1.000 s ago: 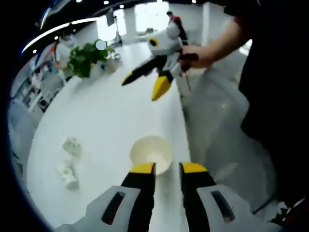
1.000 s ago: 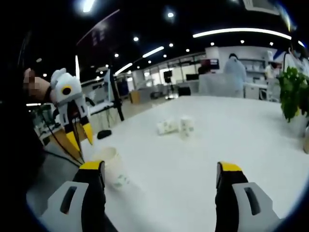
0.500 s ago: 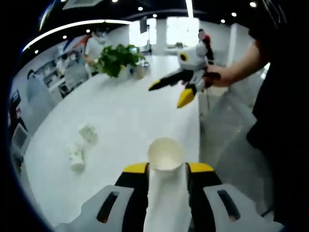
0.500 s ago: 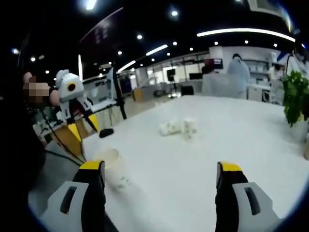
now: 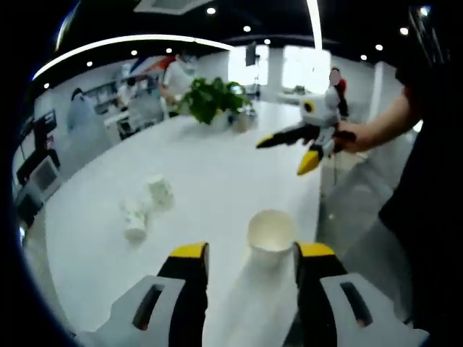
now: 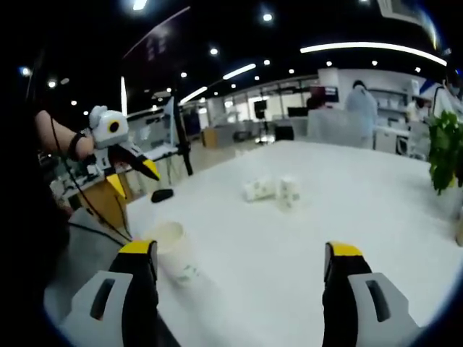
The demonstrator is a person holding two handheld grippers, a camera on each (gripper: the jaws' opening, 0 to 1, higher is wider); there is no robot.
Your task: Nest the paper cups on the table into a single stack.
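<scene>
Standing near the table's edge, an upright paper cup (image 5: 271, 231) is sitting mouth up just ahead of the left gripper (image 5: 249, 253), whose yellow-tipped jaws are spread to either side of it without touching it, as far as I can judge. Two more small cups (image 5: 147, 206) are lying close together well out on the white table (image 5: 217, 166), one apparently on its side. The right gripper (image 6: 239, 253) is hovering with its jaws wide apart and holding nothing, the near cup sitting just beyond its left jaw. A potted plant (image 5: 210, 97) is standing at the far end.

The first pick-up seems to be in hand. Next, the left jaws would need to close on the cup's wall gently enough not to crush it, then carry it toward the pair for nesting.
</scene>
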